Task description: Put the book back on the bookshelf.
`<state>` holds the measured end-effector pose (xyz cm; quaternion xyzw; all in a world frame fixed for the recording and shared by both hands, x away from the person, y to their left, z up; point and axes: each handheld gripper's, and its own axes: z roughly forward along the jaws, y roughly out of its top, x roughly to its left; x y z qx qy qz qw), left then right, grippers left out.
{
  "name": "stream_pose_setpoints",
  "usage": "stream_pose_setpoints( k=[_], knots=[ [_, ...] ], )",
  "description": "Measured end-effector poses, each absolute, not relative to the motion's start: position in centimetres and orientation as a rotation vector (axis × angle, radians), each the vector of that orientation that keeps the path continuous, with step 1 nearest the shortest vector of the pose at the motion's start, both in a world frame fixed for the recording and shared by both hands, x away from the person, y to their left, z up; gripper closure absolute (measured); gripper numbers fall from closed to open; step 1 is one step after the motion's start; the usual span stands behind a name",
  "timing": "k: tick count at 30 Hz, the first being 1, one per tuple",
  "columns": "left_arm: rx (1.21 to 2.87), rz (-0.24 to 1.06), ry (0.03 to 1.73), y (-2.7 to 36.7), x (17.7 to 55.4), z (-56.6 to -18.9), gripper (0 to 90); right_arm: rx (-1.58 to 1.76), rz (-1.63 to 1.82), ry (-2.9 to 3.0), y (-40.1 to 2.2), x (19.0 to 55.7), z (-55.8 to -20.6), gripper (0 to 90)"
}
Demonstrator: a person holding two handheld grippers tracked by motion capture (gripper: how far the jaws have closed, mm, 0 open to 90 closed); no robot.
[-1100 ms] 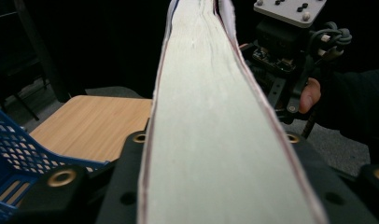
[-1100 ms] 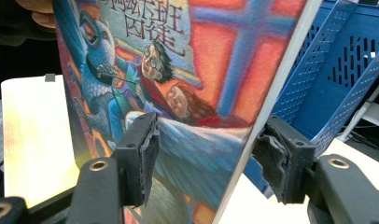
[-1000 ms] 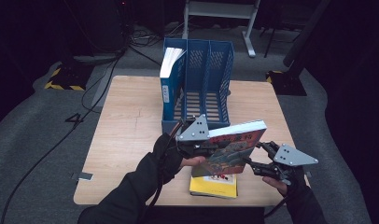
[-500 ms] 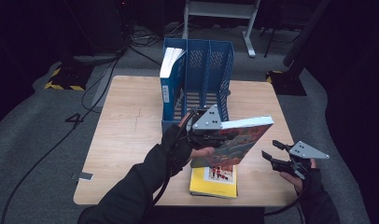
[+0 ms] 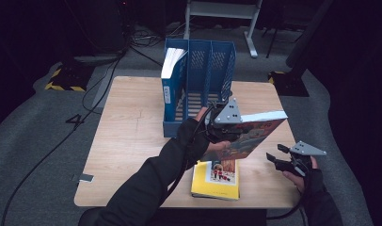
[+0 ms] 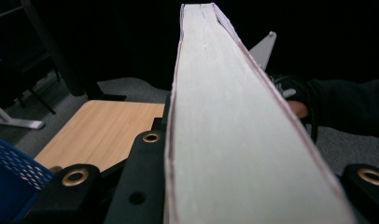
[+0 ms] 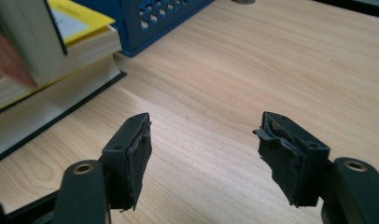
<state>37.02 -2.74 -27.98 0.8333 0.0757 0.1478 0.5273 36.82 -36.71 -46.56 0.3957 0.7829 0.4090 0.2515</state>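
Observation:
A thick book with a red picture cover (image 5: 249,135) hangs tilted above the table, with my left gripper (image 5: 225,128) shut on its near end. In the left gripper view its pale page edge (image 6: 234,140) runs away between the black fingers (image 6: 141,182). A yellow book (image 5: 216,179) lies flat under it on the table. My right gripper (image 5: 279,159) stands open low over the table's right front corner, apart from the book. Its jaws have just been opening, and only bare wood shows between the pads (image 7: 131,154).
A blue slotted file rack (image 5: 201,80) stands at the table's (image 5: 128,122) far middle, with a blue-spined book (image 5: 170,75) upright in its left slot. The rack's corner (image 7: 145,18) and the stacked books (image 7: 47,79) lie ahead-left of the right gripper.
The right gripper has drawn away from the red book's right end, moving right and down toward the table, jaws wider. The left gripper has carried the book slightly up and toward the rack.

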Motion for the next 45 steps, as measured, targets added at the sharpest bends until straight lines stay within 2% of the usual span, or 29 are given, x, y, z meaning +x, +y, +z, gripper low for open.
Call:
stream_pose_setpoints(
  k=[10,21,36,45],
  knots=[
    [1.925,0.405,0.268,-1.1,38.5,-26.8,73.4,1.091,1.1,2.181,-36.2,37.1,-47.3,28.9],
    [1.881,0.476,0.369,1.3,40.1,-26.0,73.4,1.075,1.081,2.252,-35.5,37.3,-48.3,28.6],
    [1.817,0.591,0.597,6.1,43.3,-25.6,73.5,1.05,1.042,2.3,-34.6,37.4,-49.1,28.6],
    [1.795,0.643,0.649,7.8,43.8,-24.5,73.5,1.047,1.033,2.304,-34.5,37.4,-49.2,28.6]
  ],
)
